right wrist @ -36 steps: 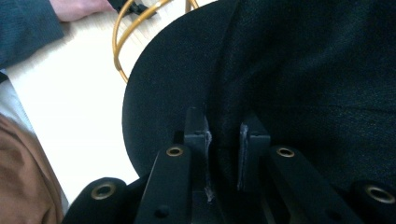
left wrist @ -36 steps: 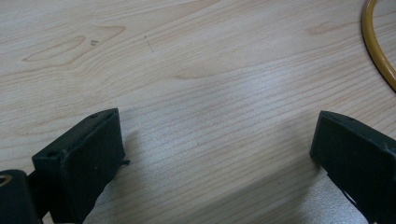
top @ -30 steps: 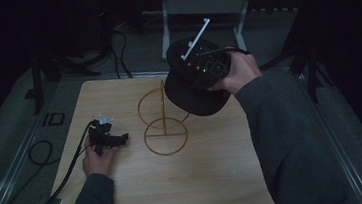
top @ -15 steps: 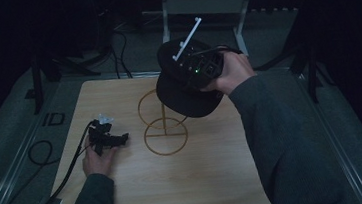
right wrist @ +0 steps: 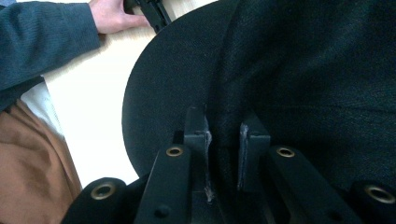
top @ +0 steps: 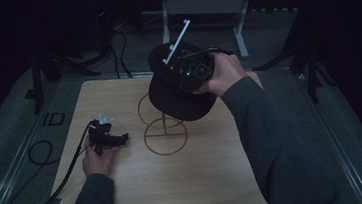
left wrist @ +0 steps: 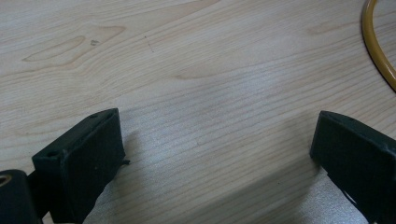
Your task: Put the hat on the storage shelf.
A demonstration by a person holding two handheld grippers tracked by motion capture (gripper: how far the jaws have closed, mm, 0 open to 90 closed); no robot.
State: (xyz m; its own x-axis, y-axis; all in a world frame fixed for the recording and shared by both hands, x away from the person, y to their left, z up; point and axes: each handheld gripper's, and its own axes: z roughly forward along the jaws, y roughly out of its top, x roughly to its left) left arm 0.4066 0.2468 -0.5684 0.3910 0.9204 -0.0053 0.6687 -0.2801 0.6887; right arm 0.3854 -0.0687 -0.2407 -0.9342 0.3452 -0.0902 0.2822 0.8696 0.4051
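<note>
Nearest the person, the left gripper (top: 106,138) rests on the wooden table (top: 128,197), its jaws spread wide over bare wood. Farther out, the right gripper (right wrist: 223,140) is pinched on the fabric of a black cap (top: 181,99), held in the air directly above the gold wire stand (top: 164,128), brim toward the person. Compared with 0.5 s ago, the cap has drifted slightly lower and toward the stand's upper ring.

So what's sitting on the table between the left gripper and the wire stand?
Nothing: in the high view, bare wood separates the left gripper from the wire stand. The left gripper view shows only tabletop between its open jaws.
</note>
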